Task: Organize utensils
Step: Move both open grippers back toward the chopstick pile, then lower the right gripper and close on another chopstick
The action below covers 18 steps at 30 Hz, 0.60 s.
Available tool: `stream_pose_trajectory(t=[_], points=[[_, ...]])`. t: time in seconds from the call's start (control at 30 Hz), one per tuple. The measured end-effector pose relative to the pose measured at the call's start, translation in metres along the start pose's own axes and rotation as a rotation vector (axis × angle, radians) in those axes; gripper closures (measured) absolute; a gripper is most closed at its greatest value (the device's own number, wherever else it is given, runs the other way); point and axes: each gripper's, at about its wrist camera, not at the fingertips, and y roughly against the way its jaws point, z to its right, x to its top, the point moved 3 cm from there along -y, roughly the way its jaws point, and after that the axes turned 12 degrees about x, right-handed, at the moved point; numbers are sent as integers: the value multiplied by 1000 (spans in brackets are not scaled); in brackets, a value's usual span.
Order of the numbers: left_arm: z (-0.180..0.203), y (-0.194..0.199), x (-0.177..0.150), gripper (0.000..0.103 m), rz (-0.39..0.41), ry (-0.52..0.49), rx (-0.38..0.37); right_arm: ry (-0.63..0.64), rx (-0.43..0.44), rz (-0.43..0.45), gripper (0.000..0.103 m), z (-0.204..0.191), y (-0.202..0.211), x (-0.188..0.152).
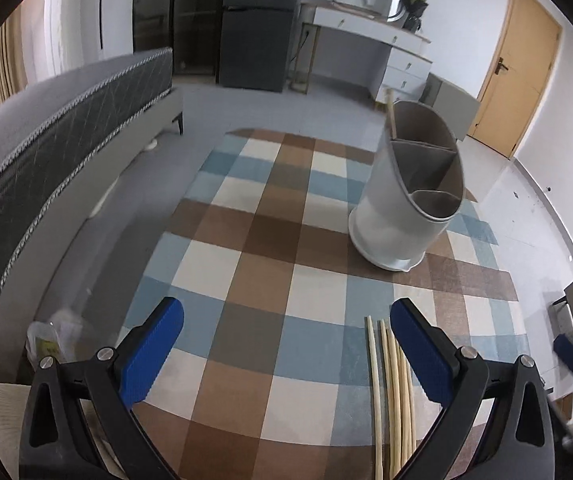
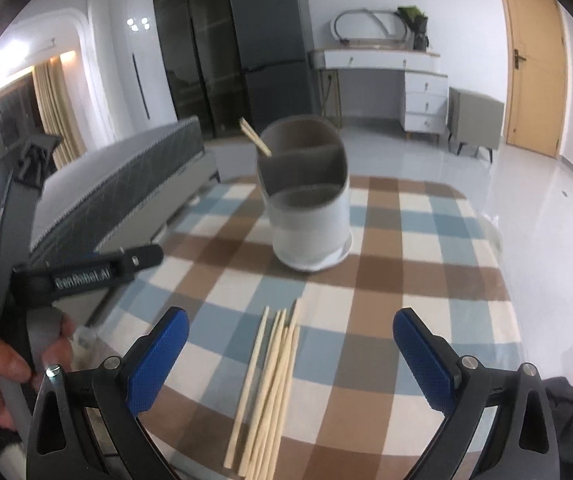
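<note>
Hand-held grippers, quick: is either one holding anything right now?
Left hand-held gripper: open, holding nothing; the loose chopsticks lie beside its right finger.
Right hand-held gripper: open, empty, with the chopsticks on the table between its fingers.

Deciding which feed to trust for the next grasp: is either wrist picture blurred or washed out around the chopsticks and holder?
Left wrist view: holder slightly motion-smeared, chopsticks sharp but partly behind a finger. Right wrist view: chopsticks clear between the open fingers, holder mildly soft, floor glare at right; fisheye bending in both.
</note>
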Motion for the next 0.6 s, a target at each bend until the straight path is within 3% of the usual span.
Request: stream_pose_trajectory(t=[0.07, 0.17, 0.27, 0.4, 0.6], points=[[0, -5, 1, 2, -26, 0, 17, -23, 4, -30, 2, 4, -10, -2], [-1, -12, 4, 2, -63, 23, 10, -70, 24, -96, 15, 12, -28, -5], [-2, -18, 8, 2, -82, 21, 36, -114, 25, -167, 19, 21, -47, -8], [-9, -29, 12, 2, -128, 60, 33, -149, 60, -236, 33, 26, -71, -5], [-25, -45, 17, 2, -236, 151, -1, -181, 55, -339, 41, 38, -115, 7]])
